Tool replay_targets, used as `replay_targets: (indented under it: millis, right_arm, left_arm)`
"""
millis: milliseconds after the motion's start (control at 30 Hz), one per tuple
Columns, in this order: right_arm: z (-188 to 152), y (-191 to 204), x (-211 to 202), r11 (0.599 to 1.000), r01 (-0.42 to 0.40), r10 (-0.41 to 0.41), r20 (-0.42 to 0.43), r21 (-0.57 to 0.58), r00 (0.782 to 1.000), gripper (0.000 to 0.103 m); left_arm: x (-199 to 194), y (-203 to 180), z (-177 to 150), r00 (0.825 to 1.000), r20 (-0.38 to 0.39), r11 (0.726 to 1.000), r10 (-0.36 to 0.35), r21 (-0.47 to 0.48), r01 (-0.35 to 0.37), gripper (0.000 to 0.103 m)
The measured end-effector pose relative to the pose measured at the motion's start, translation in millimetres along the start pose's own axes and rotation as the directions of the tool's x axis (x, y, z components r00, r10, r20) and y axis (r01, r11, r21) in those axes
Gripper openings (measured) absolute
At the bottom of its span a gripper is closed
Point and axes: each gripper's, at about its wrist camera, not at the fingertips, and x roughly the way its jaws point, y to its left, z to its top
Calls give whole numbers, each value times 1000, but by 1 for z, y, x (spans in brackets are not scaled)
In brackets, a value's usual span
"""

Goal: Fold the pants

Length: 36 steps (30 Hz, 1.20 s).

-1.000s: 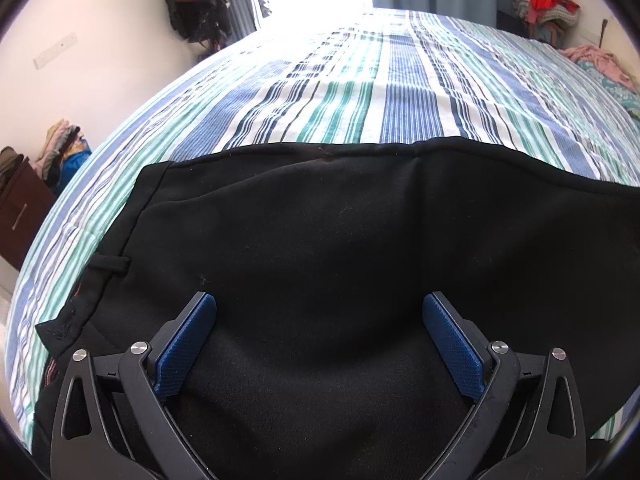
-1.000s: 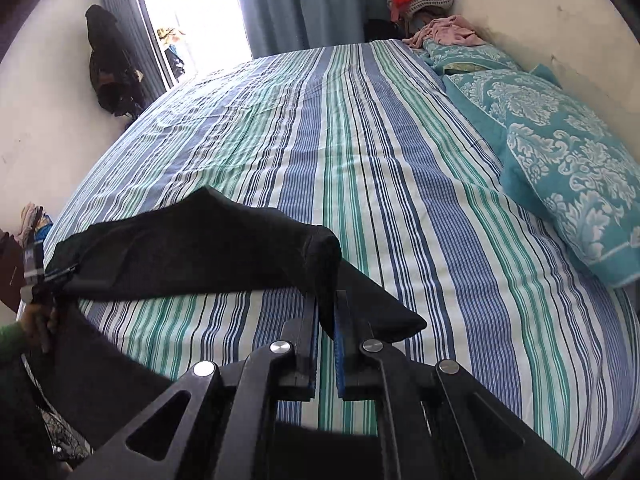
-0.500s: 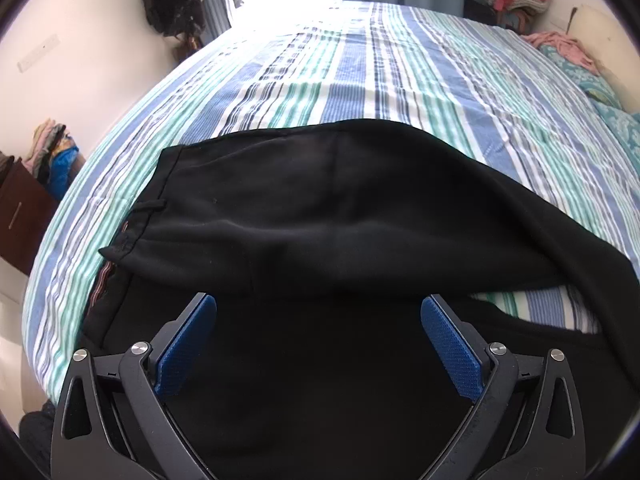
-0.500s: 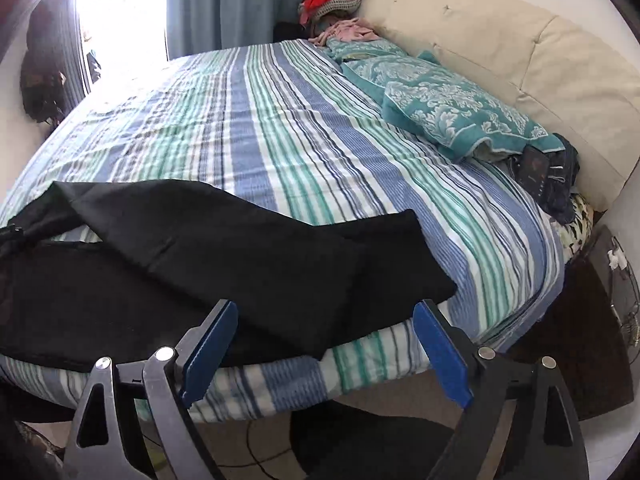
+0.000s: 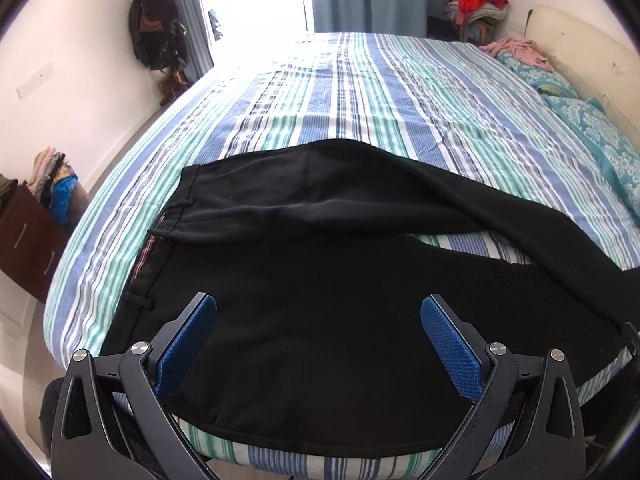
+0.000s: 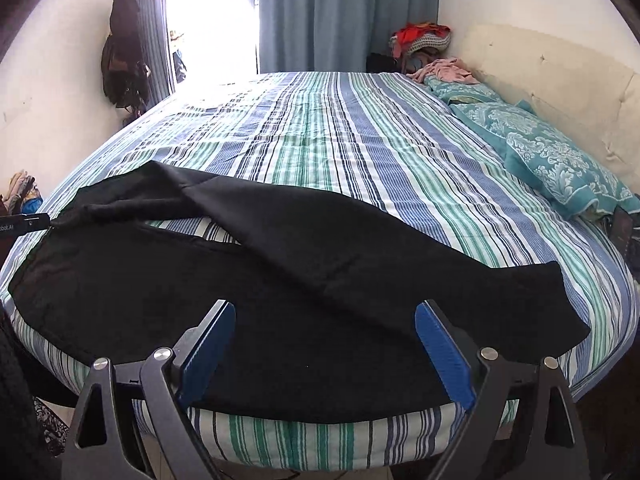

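Black pants (image 5: 312, 208) lie across the near edge of the striped bed (image 5: 360, 100), waistband (image 5: 160, 236) at the left. One leg lies slanted over the other, with a wedge of sheet showing between them. In the right wrist view the pants (image 6: 320, 248) run to leg hems (image 6: 560, 304) at the right. My left gripper (image 5: 319, 302) hangs open above the seat area, nothing between its blue pads (image 5: 188, 344). My right gripper (image 6: 325, 307) is open too, above the lower leg, holding no cloth.
Teal patterned pillows (image 6: 560, 160) and a cream headboard (image 6: 540, 80) line the right side. Piled clothes (image 6: 420, 40) sit at the far corner. Bags (image 5: 156, 32) hang on the left wall. A brown dresser (image 5: 24, 240) stands left of the bed.
My right gripper let go of the pant leg and opened wide. Both grippers drew back from the bed, the left also rising. The released leg now lies over the other.
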Motion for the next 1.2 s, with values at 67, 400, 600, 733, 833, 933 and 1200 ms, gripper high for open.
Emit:
replay_targets:
  millis: [67,400,600,733,833,933,1200]
  right_arm:
    - [-1,1,2,1000,7,-7,-4,0,1000,91]
    - [-3,-3,-1,1000,15,-15,-9,16,1000,91]
    - [-4,-2,-2,1000,13,-13,-5,8,1000,91]
    - [-4,-3,-1,1000,11,-10,-8,15,1000,91]
    - [-4,-3,0,1000,8,-8,-12,21,1000,91]
    - [-4,-4,3,1000,9,-8,-21,24,1000,91]
    - [-5,-6,5,999,7,-6,-27,36,1000,91]
  left_arm:
    - [-14,-3,3,1000,19,1000,-5,13,4,103]
    - [-53,-15,18,994,111,997,26,64,-34,103]
    - [-56,-26,21,992,117,994,36,102,-48,102]
    - [-61,-38,26,991,126,990,41,128,-58,102]
    - [-71,-51,34,989,143,988,25,150,-47,102]
    - [-86,-68,44,984,176,982,5,186,-39,102]
    - [-126,-99,75,965,257,969,-45,247,-20,103]
